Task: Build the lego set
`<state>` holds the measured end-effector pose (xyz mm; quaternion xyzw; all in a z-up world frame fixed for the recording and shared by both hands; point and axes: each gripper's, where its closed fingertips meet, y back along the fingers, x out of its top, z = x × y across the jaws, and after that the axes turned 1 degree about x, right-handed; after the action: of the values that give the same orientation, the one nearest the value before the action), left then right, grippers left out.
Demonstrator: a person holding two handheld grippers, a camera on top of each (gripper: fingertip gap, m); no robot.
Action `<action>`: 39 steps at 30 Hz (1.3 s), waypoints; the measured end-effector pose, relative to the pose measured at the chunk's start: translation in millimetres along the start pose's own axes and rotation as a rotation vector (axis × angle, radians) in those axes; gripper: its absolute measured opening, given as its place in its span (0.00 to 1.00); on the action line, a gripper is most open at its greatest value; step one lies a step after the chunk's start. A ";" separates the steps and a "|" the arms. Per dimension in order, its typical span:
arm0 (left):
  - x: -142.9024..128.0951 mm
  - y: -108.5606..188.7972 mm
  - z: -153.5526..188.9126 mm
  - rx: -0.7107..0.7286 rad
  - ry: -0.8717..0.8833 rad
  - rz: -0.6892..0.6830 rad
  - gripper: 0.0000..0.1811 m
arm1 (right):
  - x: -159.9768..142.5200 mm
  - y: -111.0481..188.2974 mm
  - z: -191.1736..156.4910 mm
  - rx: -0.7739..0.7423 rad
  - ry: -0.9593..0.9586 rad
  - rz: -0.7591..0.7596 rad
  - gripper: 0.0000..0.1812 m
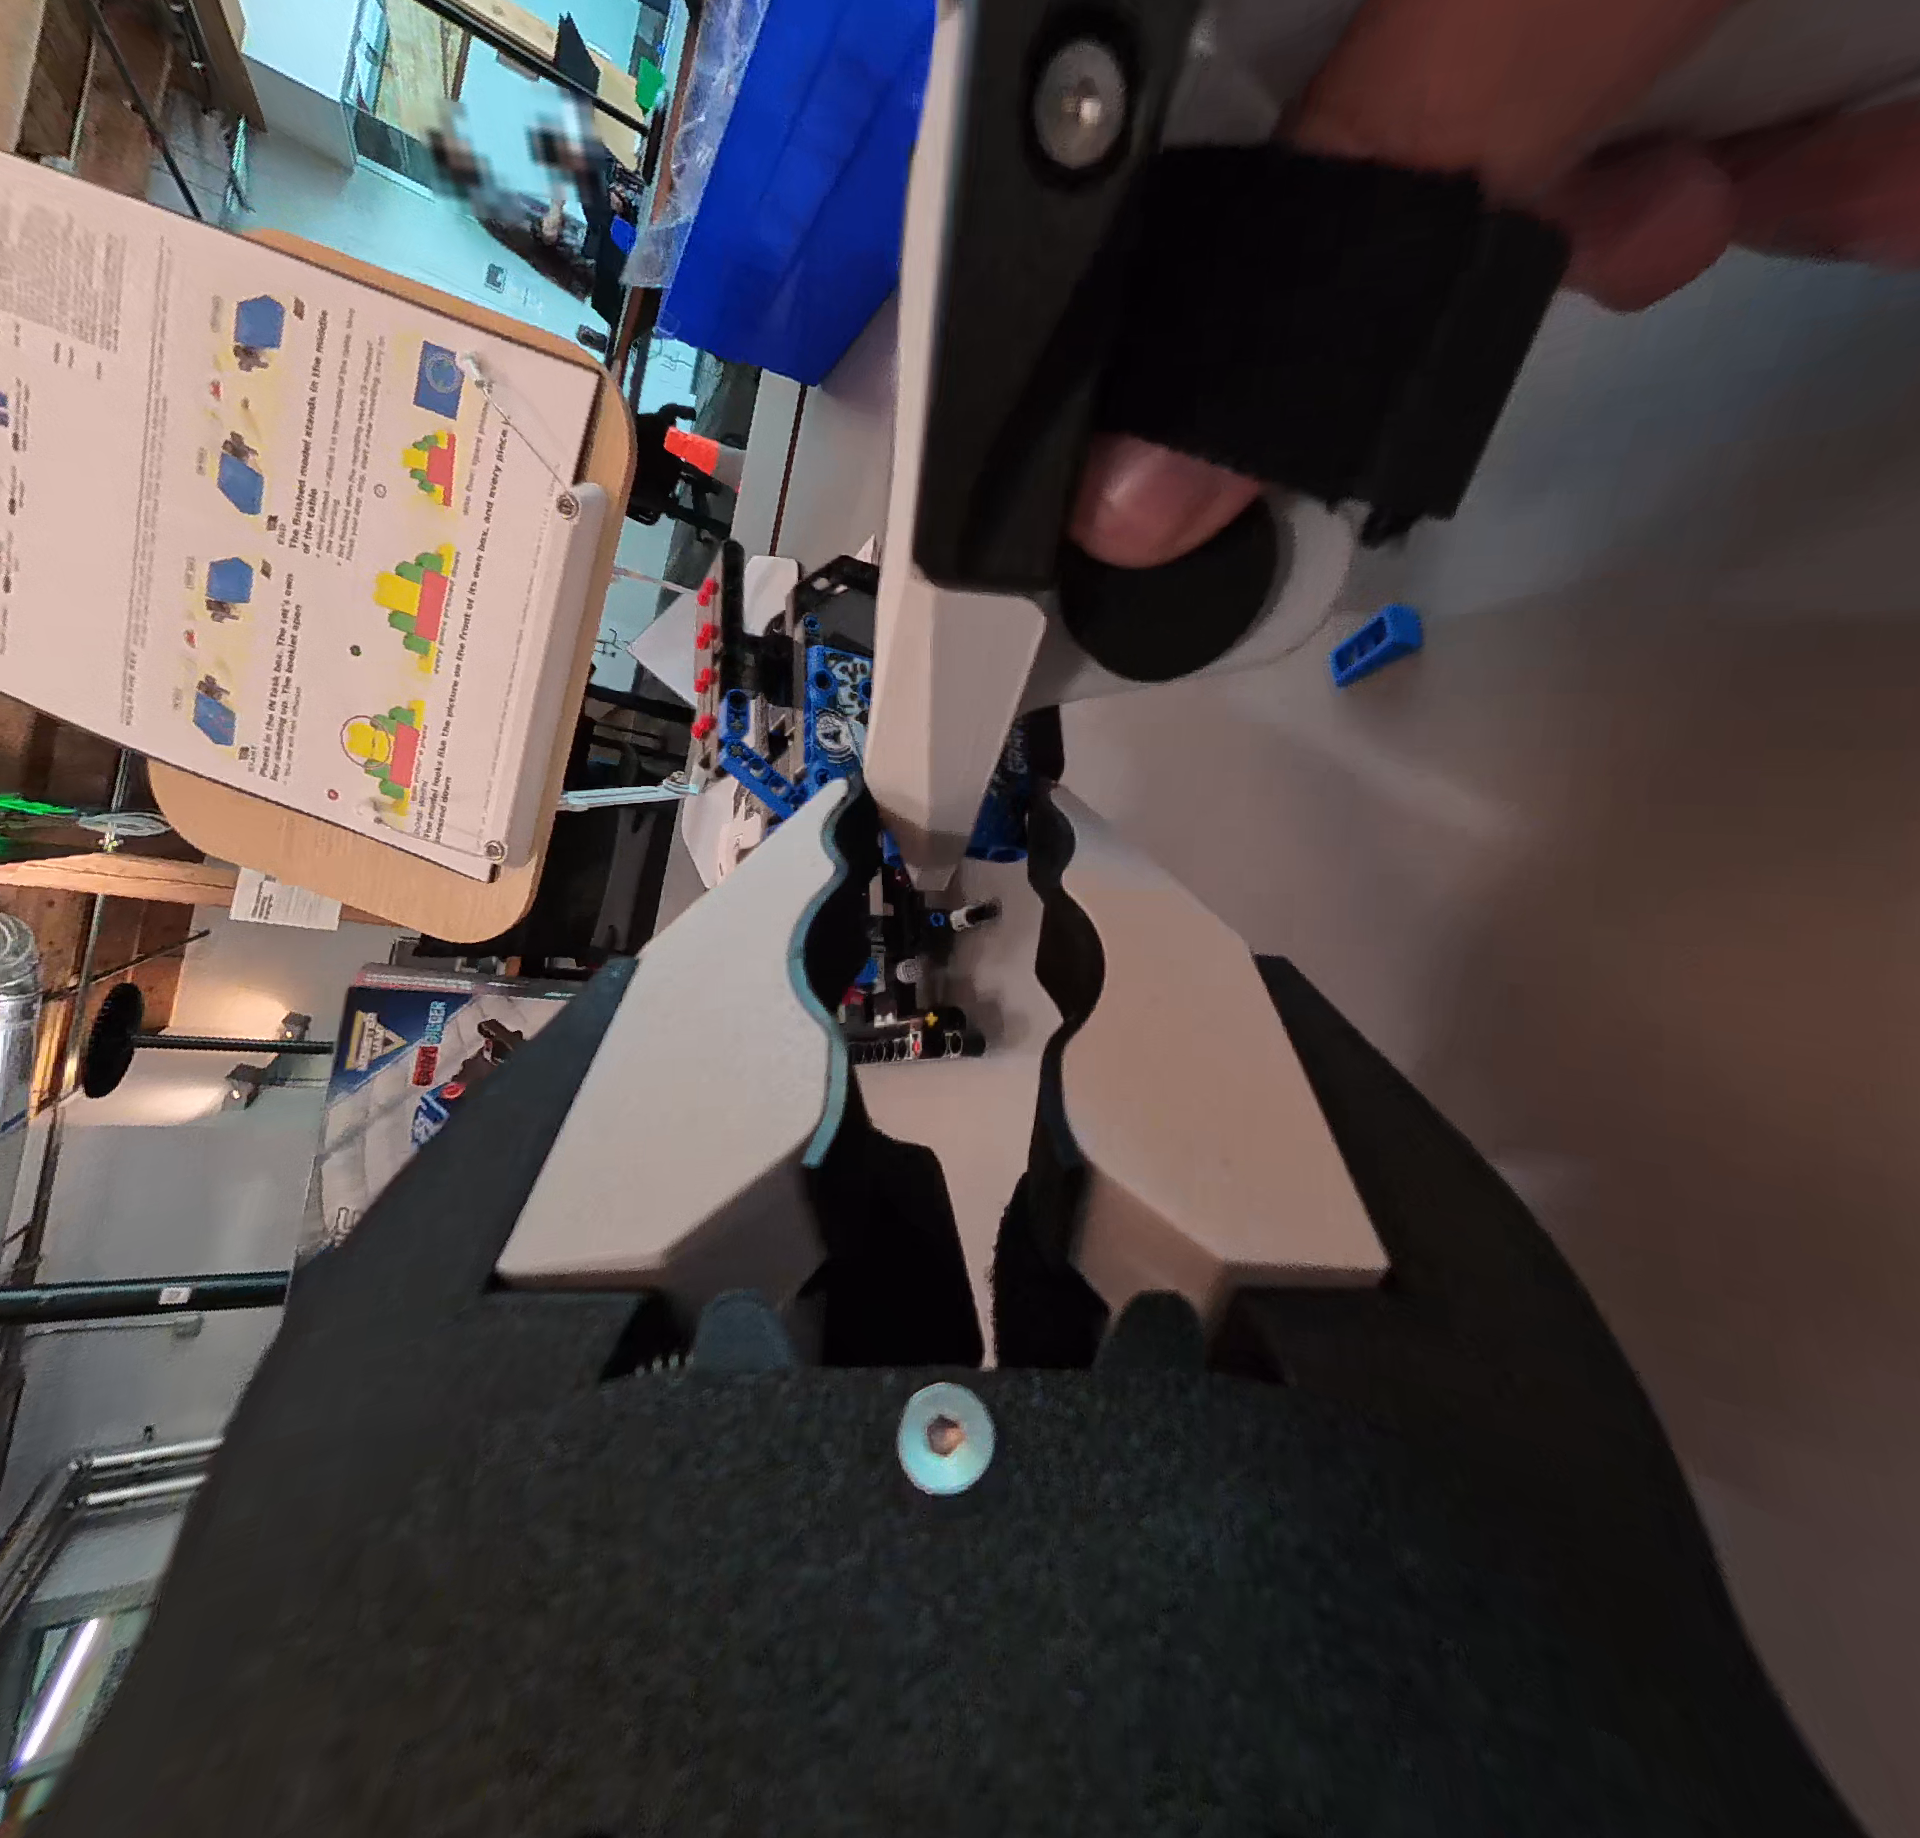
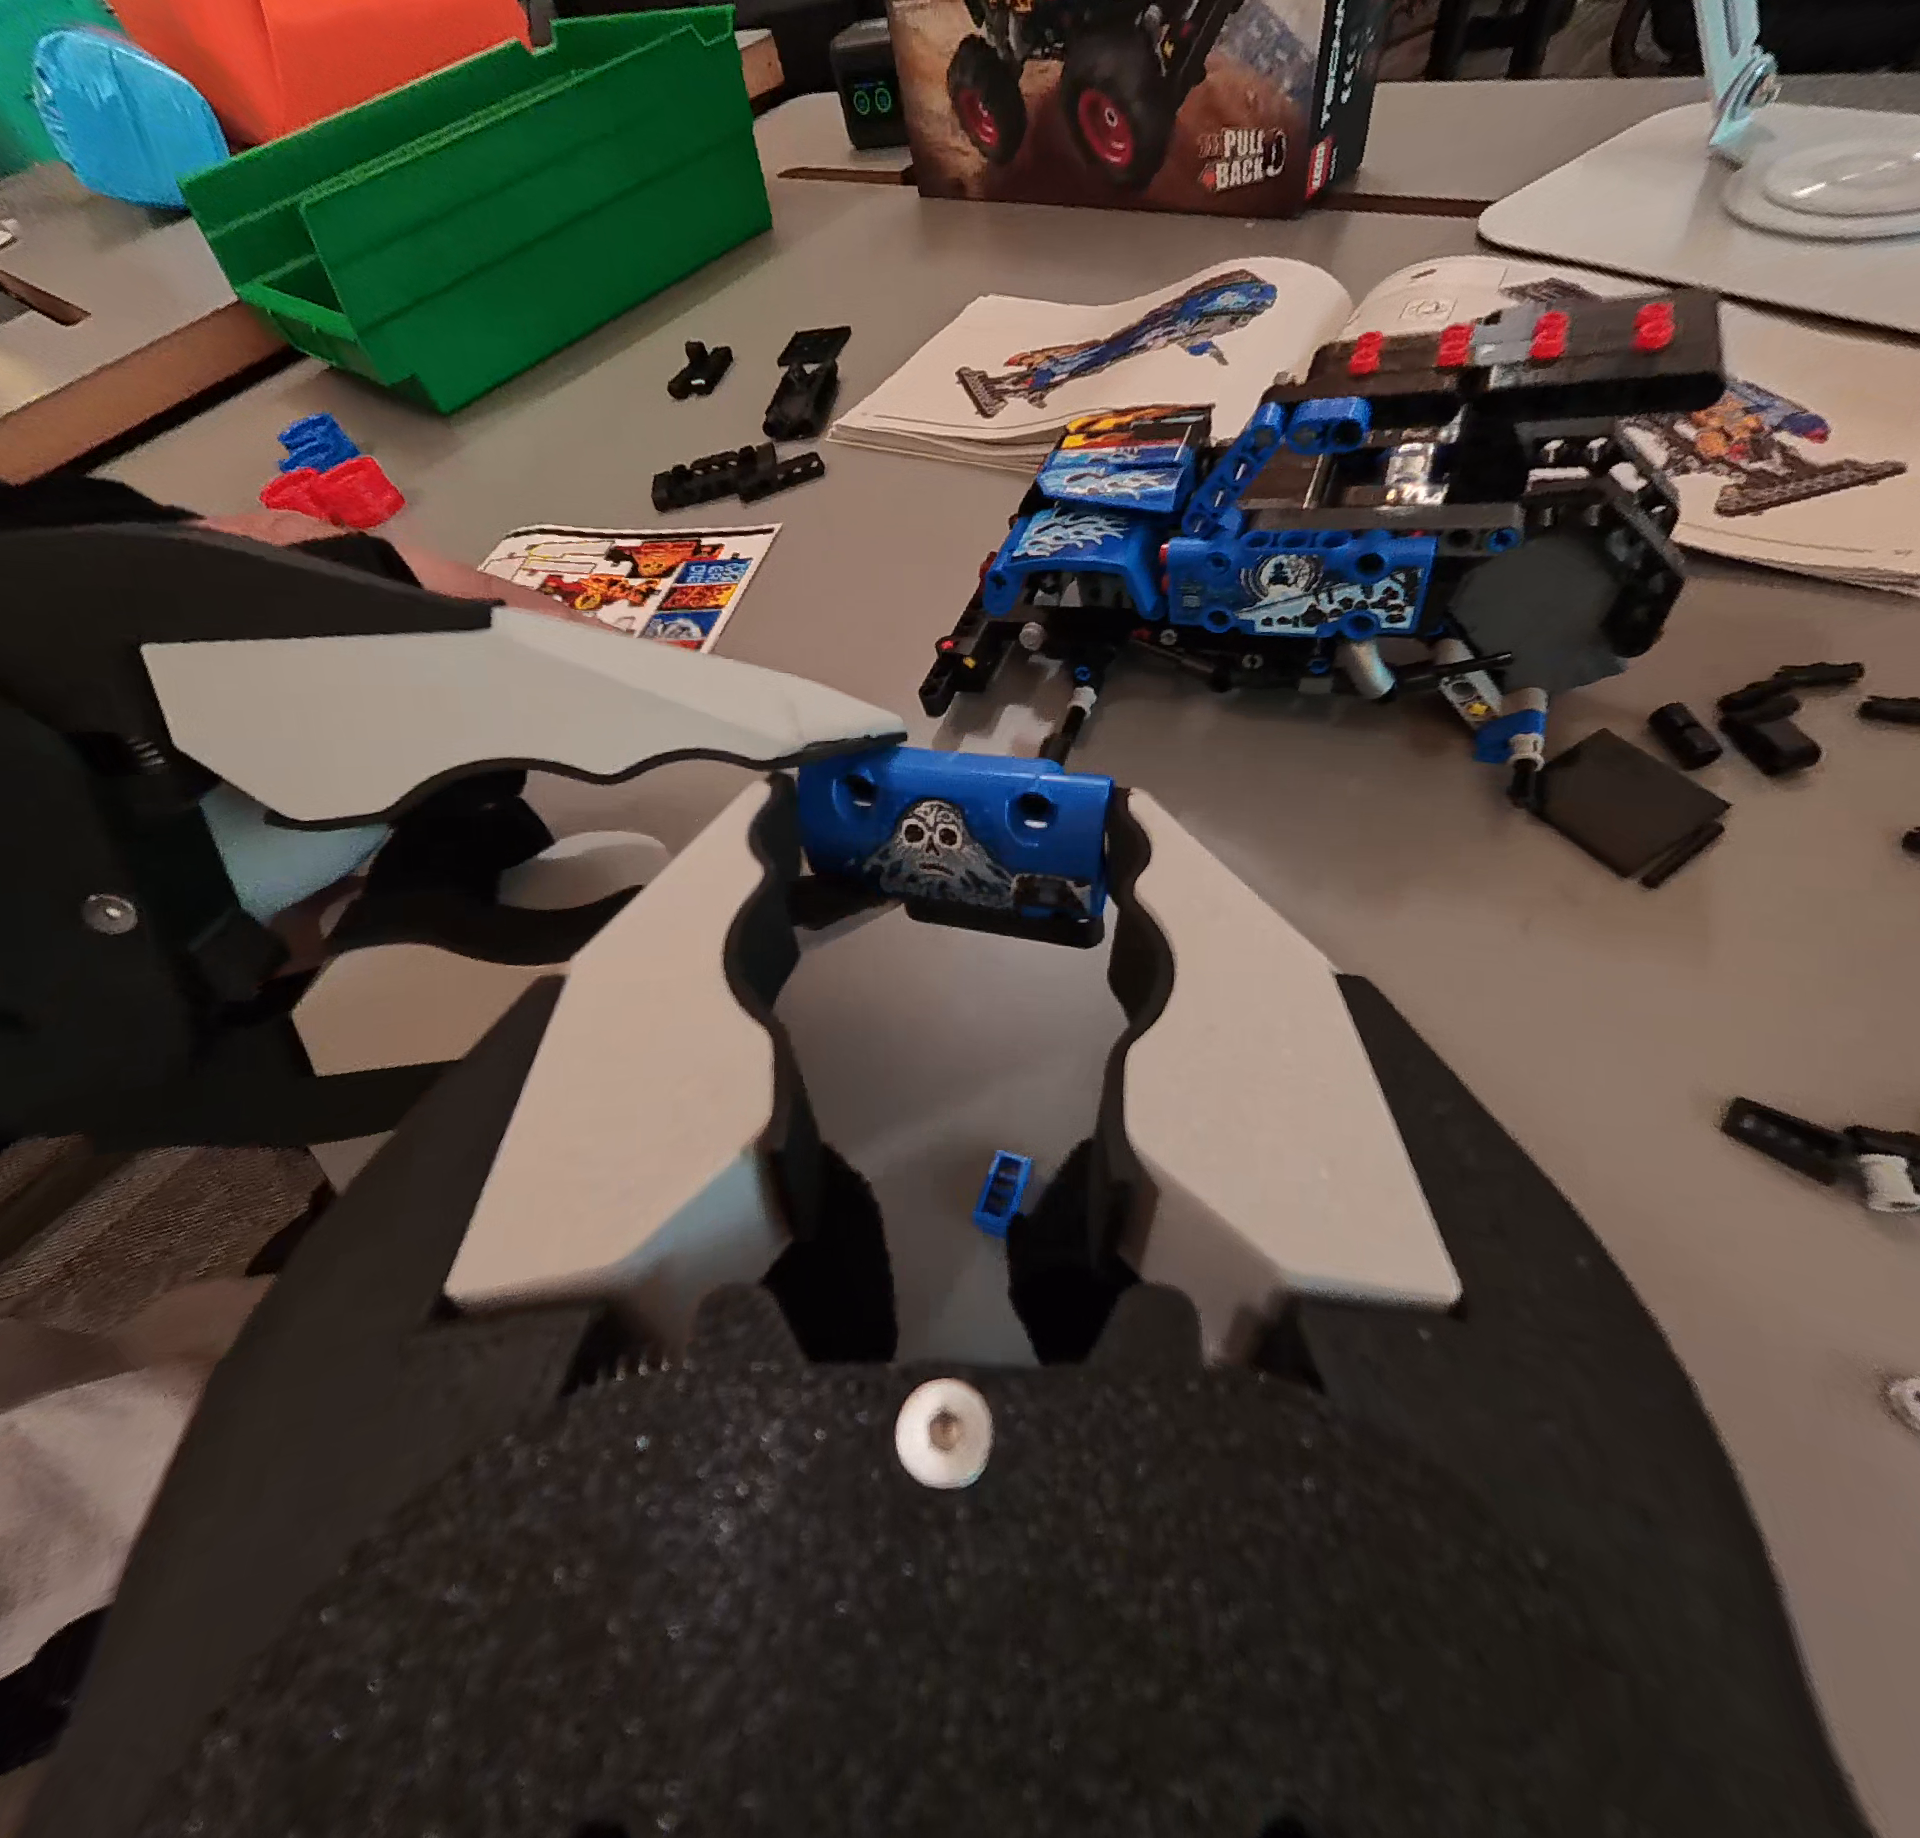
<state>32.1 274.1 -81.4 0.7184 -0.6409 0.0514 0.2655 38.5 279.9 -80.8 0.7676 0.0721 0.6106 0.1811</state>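
Note:
My right gripper [image 2: 951, 838] is shut on a blue panel with a skull decal [image 2: 935, 812], one fingertip on each end, held just above the grey table [image 2: 1403, 957]. My left gripper [image 2: 842, 817] comes in from the left. Its upper finger lies on the panel's top left corner and its lower finger is mostly hidden beneath. In the left wrist view the left gripper [image 1: 945, 822] stands partly closed around the panel [image 1: 1000, 806] and the right gripper's finger [image 1: 935, 697]. The part-built blue and black truck [image 2: 1299, 562] lies behind on the table.
A small blue piece [image 2: 1003, 1194] lies on the table below my right gripper. Loose black pieces [image 2: 748, 469] lie left and right of the truck. An open booklet [image 2: 1091, 365], a sticker sheet [image 2: 634, 573], a green bin [image 2: 488, 230] and the set's box [image 2: 1132, 53] stand behind. Only a small space, under 4 cm, lies between the two pairs of fingers. The small blue piece [image 2: 1003, 1194] sits 7 cm or so from the ends of my left fingers. Look for it in the left wrist view [image 1: 1372, 648] too.

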 end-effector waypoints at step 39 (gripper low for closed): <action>-20.0 -103.0 -75.1 -0.778 0.729 0.093 0.35 | 39.1 -36.9 115.3 -0.247 0.083 0.085 0.34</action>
<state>146.3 329.4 -58.1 0.4733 -0.5098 0.0680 0.7152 163.2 305.1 -80.4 0.7160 -0.0287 0.6531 0.2451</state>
